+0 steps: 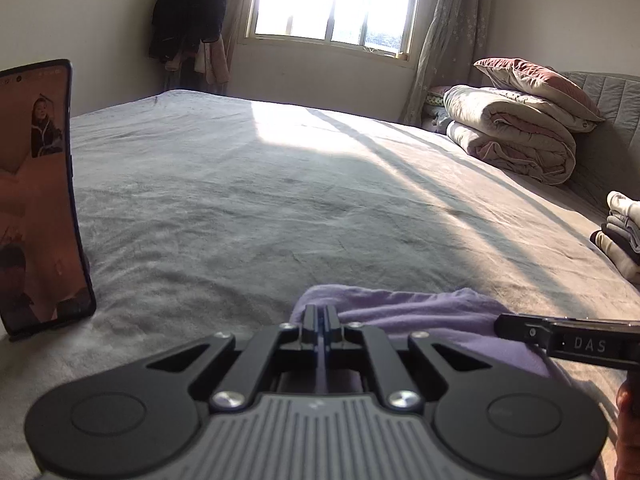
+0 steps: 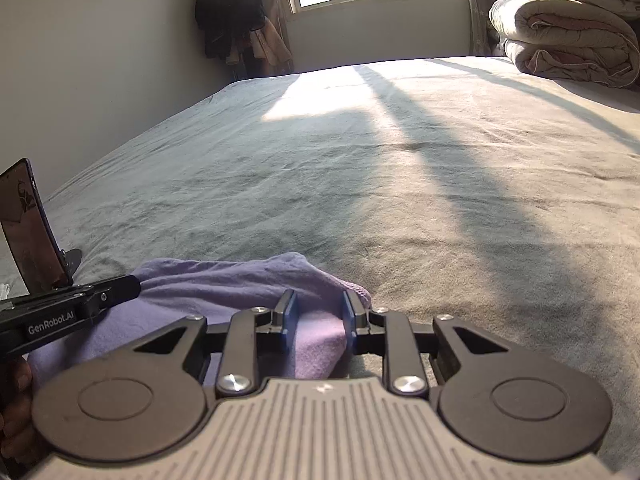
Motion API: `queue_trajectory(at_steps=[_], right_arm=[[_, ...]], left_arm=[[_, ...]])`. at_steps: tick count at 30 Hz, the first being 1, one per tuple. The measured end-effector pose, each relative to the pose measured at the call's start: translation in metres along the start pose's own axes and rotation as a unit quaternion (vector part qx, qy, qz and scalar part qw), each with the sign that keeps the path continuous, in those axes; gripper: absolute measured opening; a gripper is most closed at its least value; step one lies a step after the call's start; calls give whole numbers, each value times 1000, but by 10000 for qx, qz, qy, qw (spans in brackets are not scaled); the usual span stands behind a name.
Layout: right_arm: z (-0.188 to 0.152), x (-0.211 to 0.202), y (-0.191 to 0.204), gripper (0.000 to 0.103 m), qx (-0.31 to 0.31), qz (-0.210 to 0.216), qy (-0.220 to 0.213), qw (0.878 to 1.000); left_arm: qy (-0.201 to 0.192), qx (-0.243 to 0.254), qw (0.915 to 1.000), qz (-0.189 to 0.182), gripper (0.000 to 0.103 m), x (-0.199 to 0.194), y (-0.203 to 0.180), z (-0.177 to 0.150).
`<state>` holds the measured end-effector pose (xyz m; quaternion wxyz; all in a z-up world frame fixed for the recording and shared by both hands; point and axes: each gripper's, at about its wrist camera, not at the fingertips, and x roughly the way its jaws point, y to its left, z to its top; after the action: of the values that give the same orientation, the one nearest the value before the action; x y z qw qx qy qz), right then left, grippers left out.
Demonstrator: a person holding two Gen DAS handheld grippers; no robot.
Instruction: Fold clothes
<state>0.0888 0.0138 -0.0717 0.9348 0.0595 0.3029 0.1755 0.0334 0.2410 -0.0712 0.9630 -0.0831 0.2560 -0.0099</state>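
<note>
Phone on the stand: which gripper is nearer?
Left. The left gripper, shut on the purple garment, sits closer to the phone at the bed's left edge. The right gripper is open around the garment's other end, farther from it.

Soft lilac knit garment [image 2: 224, 284], bunched and partly folded, lies at near edge of the bed, left of centre in the right wrist view. Surface rumpled with rounded folds; far edge humped up. One fold of it [image 1: 404, 312] runs near-right, pale purple, lighter where sun hits.
</note>
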Motion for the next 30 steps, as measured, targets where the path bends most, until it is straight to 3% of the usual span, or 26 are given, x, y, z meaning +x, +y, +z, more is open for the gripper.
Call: queue_trajectory(at_steps=[3,5,14,21,30], right_arm=[[5,-5,0,26,17,9,-107,9999],[8,-9,-2,35,103,-1,-157,9998],[-2,-49,-10,36,725,359,-267,9964],[-25,-75,34,36,-199,519,-291,9980],[-65,-92,44,36,-661,285,-66,9974]], left_arm=[[-61,-211,9998,-20,5,-7,8,4],[-50,-342,9994,-66,6,-11,15,6],[-32,-320,9993,-193,7,-34,23,-3],[30,-36,9991,-421,7,-54,18,-19],[213,320,9992,-100,9,-75,27,-36]])
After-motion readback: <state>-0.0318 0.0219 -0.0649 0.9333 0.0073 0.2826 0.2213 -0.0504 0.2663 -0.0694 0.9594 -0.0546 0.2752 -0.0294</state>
